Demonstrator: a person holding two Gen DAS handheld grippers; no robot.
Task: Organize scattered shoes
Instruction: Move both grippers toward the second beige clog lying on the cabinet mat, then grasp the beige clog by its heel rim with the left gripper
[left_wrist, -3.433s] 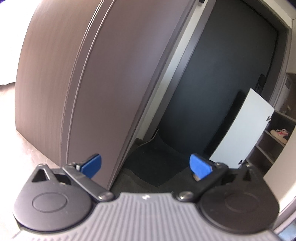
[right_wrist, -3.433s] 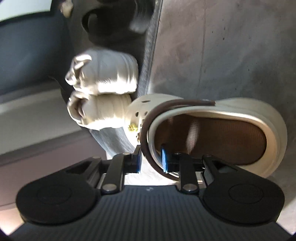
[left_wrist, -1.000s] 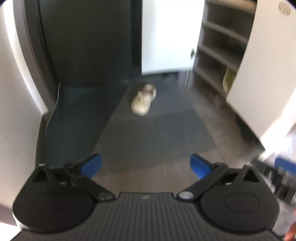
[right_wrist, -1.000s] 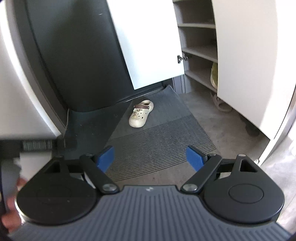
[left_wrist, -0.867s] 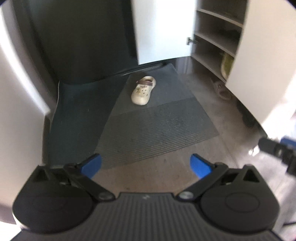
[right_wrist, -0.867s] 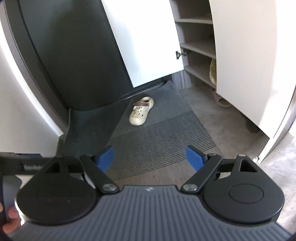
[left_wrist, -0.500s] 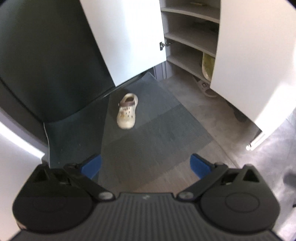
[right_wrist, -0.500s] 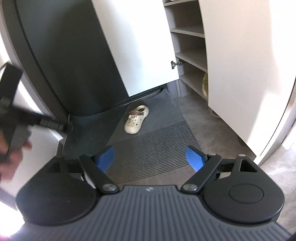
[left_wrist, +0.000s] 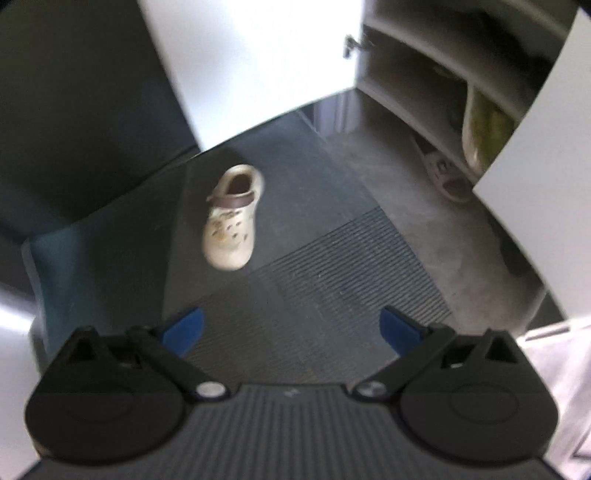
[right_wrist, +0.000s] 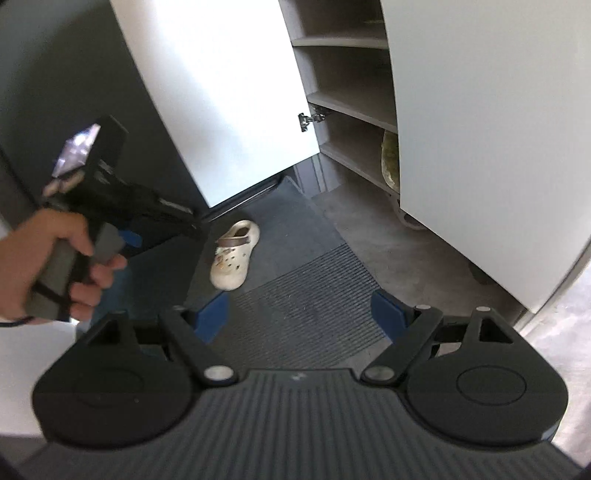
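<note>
Beside the dark door (right_wrist: 55, 74), a white shoe cabinet (right_wrist: 480, 129) stands with its doors swung wide, a yellowish shoe (left_wrist: 484, 129) on its lowest shelf and a pale sandal (left_wrist: 448, 177) on the floor beneath. On the grey ribbed doormat (left_wrist: 332, 266) lies a cream clog (left_wrist: 231, 221) with a brown strap, toe toward the cameras. Both the left hand-held gripper (left_wrist: 291, 330) and the right hand-held gripper (right_wrist: 299, 315) hang above the mat, jaws spread wide with nothing between them, well short of the clog.

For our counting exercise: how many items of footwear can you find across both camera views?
3. A cream clog lies on the dark doormat. A pale sandal lies on the floor under the open cabinet. A yellowish shoe stands on the lowest shelf. The white doors may hide more.
</note>
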